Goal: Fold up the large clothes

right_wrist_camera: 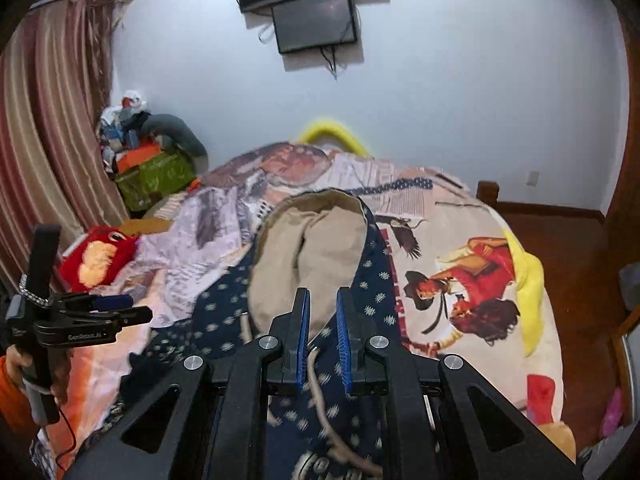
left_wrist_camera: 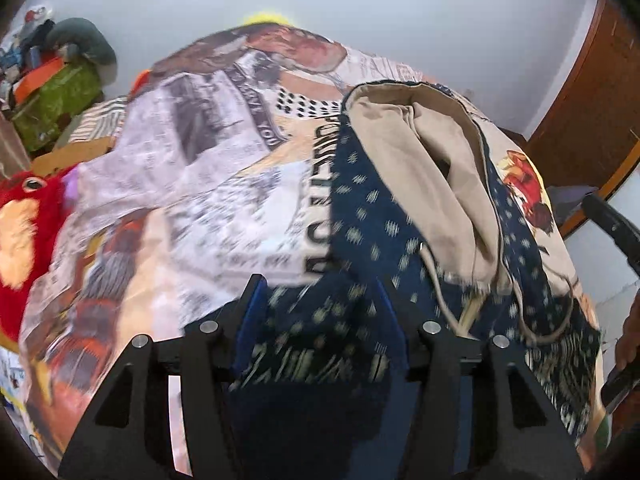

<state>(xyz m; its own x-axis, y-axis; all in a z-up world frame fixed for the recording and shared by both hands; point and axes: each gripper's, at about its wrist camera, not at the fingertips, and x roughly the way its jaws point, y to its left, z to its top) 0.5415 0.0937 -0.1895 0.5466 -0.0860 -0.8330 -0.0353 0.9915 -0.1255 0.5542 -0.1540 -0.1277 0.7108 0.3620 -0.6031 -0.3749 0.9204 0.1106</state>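
Soft, floppy hoodie on the bed; take its hem. Left gripper half open, empty; right gripper looks nearly shut, hold unclear.

Even, diffuse indoor light in both views; source not visible. Pale wall evenly lit, without glare. Soft shadow thrown below and to the right of the 2 wall screens. Strong fisheye bending at the rims, with black vignette in all corners. Heavy motion blur in the left wrist view, worst on the printed bedspread and the dotted navy garment near the lower frame. Right wrist view sharper, blurred only at the lower edge.
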